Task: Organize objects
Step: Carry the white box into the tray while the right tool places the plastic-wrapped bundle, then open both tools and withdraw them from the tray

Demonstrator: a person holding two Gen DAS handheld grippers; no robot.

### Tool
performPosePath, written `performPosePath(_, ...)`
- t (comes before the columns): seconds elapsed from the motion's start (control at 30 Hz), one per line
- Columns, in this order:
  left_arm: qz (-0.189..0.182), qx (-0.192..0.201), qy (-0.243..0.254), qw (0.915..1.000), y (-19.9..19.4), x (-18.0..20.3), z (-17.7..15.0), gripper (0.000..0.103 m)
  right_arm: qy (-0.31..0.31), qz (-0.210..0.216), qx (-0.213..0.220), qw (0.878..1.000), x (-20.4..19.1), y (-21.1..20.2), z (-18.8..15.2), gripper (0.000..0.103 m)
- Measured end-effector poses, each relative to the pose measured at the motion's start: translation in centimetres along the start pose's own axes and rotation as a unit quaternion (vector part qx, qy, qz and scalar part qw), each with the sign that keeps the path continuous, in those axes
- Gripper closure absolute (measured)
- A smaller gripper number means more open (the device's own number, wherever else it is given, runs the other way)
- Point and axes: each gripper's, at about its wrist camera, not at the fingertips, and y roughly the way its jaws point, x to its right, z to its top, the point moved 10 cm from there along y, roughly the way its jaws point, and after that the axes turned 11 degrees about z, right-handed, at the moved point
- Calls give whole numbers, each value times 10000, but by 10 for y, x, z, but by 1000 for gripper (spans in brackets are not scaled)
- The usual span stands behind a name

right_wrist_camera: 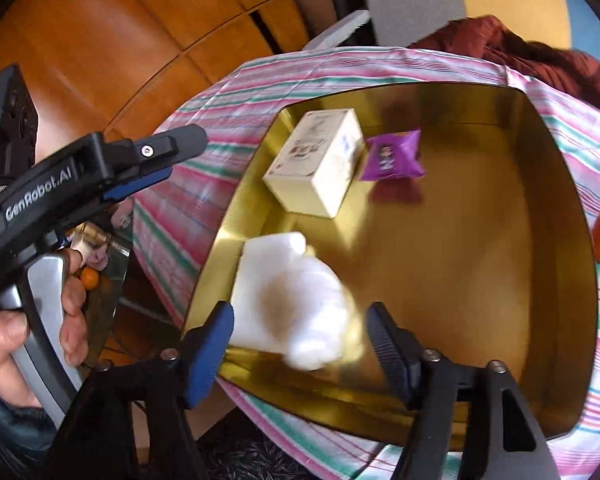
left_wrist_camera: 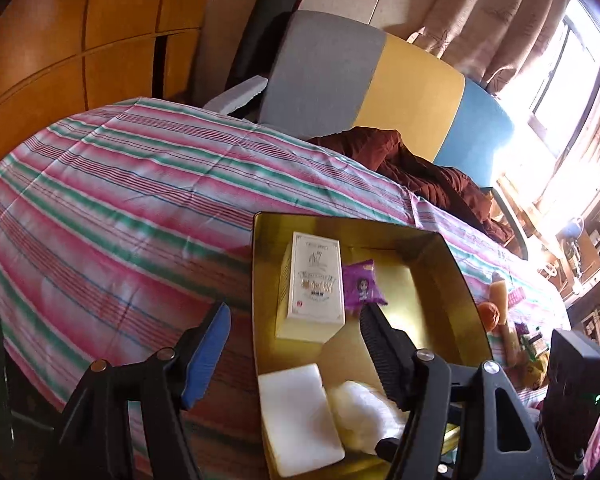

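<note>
Two grippers spreading empty over gold tin | my right gripper is hovering nearest the white pouch at the tin's near-left corner | my left gripper is straddling the tin's left wall.

The one text that reads clearly is "GenRobot.AI", in pale letters along the black body of the left gripper, which reaches in from the left edge of the right wrist view. The white box in the gold tin, at the centre of the left wrist view, bears printed lines, an emblem near its top, a band of larger dark characters and a small red mark lower down, but none of it is sharp enough to read. The purple packet just right of the box shows a small cartoon figure; its lettering is too small to make out in either view.
</note>
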Motion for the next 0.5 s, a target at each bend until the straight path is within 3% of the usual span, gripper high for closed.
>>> performPosePath(0.07,119,68,45,9999,-5,-2,-8,34,-56,-44,-9,10000,-3,0,-4,32)
performPosePath(0.3,483,386,217,9979,-21,1,-24,33,-256,-697,444,9963,5,-31,-7,10)
performPosePath(0.5,655,532,493,9952,-30,13,-36,32,-533,-1094,792,9894,5,-53,-1,1)
